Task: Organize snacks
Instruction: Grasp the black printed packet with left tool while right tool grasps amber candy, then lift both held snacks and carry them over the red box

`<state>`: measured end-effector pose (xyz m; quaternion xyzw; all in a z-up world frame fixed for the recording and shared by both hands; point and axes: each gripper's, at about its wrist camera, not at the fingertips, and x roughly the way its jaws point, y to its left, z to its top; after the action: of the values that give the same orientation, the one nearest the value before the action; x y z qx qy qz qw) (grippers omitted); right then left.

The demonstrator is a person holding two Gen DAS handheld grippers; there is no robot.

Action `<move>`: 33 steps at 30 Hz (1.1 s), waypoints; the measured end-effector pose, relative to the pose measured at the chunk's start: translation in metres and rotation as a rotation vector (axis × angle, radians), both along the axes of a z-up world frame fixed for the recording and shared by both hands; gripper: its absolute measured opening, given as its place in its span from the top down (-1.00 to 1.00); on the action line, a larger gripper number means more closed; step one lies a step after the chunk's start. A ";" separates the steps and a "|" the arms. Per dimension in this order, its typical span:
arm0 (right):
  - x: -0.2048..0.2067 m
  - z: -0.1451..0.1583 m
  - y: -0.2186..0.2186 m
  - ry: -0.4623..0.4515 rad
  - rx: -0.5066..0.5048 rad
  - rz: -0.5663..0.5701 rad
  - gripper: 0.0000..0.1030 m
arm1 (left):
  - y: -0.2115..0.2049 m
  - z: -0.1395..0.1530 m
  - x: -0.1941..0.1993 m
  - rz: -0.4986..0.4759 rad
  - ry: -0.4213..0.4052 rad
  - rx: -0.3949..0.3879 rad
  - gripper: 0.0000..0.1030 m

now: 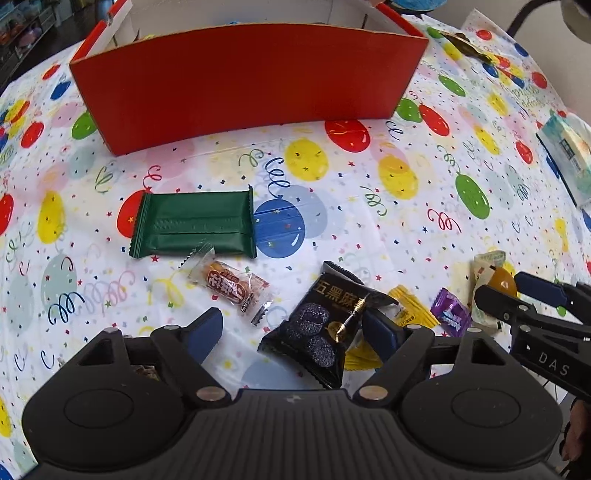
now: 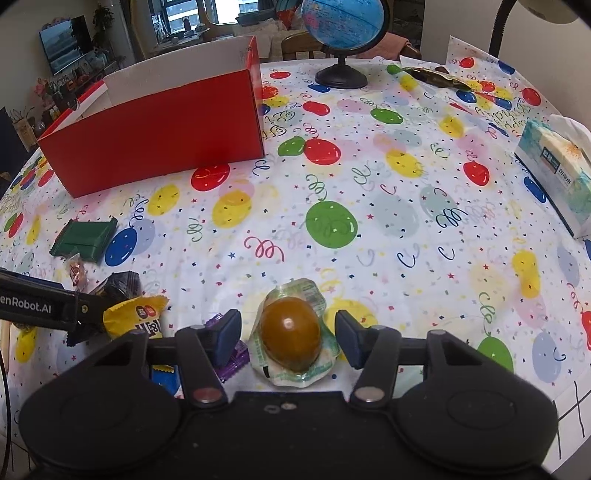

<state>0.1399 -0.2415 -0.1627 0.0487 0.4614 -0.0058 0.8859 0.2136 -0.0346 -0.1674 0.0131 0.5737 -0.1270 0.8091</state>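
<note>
My left gripper [image 1: 291, 332] hangs open over a black snack packet with gold print [image 1: 319, 328]. The packet lies between the fingers, with the right pad at its edge and the left pad well clear. My right gripper [image 2: 288, 338] straddles a brown egg in a clear green-printed wrapper [image 2: 290, 334]. A small gap shows on each side, so the jaws are open. Further back lie a green wrapped bar [image 1: 192, 225] and a clear-wrapped reddish candy [image 1: 229, 286]. The open red box [image 1: 243, 81] stands behind them.
A yellow packet [image 2: 138, 319], a purple candy [image 2: 231, 360] and a blue packet [image 2: 166, 380] lie between the two grippers. A tissue box [image 2: 554, 173] sits at the right edge. A globe [image 2: 343, 33] and a dark packet [image 2: 439, 77] are at the far side of the balloon-print tablecloth.
</note>
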 end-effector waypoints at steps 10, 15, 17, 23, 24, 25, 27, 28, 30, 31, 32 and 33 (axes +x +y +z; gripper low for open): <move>-0.001 -0.002 -0.002 0.002 -0.001 0.007 0.08 | -0.004 -0.003 -0.005 -0.025 0.006 -0.035 -0.09; -0.002 -0.001 -0.001 -0.016 -0.013 0.017 0.25 | -0.002 -0.001 -0.006 -0.016 -0.001 -0.059 0.19; -0.003 0.000 -0.001 -0.024 -0.013 0.018 0.34 | -0.001 0.001 -0.006 -0.011 -0.007 -0.059 0.23; -0.007 0.002 -0.001 -0.020 -0.002 0.001 0.35 | 0.003 0.007 -0.010 0.000 -0.013 -0.066 0.30; -0.008 0.002 -0.002 -0.019 0.006 -0.004 0.35 | 0.003 0.008 -0.010 0.001 -0.015 -0.069 0.30; -0.009 0.004 -0.002 -0.021 0.012 -0.007 0.35 | 0.003 0.010 -0.011 0.002 -0.019 -0.071 0.30; -0.010 0.009 -0.002 -0.030 0.016 -0.011 0.36 | 0.003 0.015 -0.013 0.002 -0.028 -0.074 0.30; -0.012 0.013 -0.001 -0.038 0.021 -0.010 0.36 | 0.003 0.018 -0.014 0.002 -0.033 -0.076 0.30; -0.014 0.023 0.000 -0.057 0.029 -0.002 0.36 | 0.003 0.026 -0.016 0.002 -0.046 -0.083 0.30; -0.015 0.028 0.001 -0.067 0.029 0.002 0.36 | 0.003 0.030 -0.017 0.002 -0.054 -0.087 0.30; -0.017 0.033 0.002 -0.078 0.030 0.006 0.36 | 0.004 0.034 -0.018 0.003 -0.063 -0.090 0.30; -0.018 0.039 0.003 -0.087 0.032 0.011 0.36 | 0.004 0.039 -0.019 0.005 -0.071 -0.094 0.30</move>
<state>0.1222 -0.2381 -0.1237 0.0607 0.4228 0.0085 0.9042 0.1945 -0.0307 -0.1288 -0.0218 0.5381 -0.1515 0.8289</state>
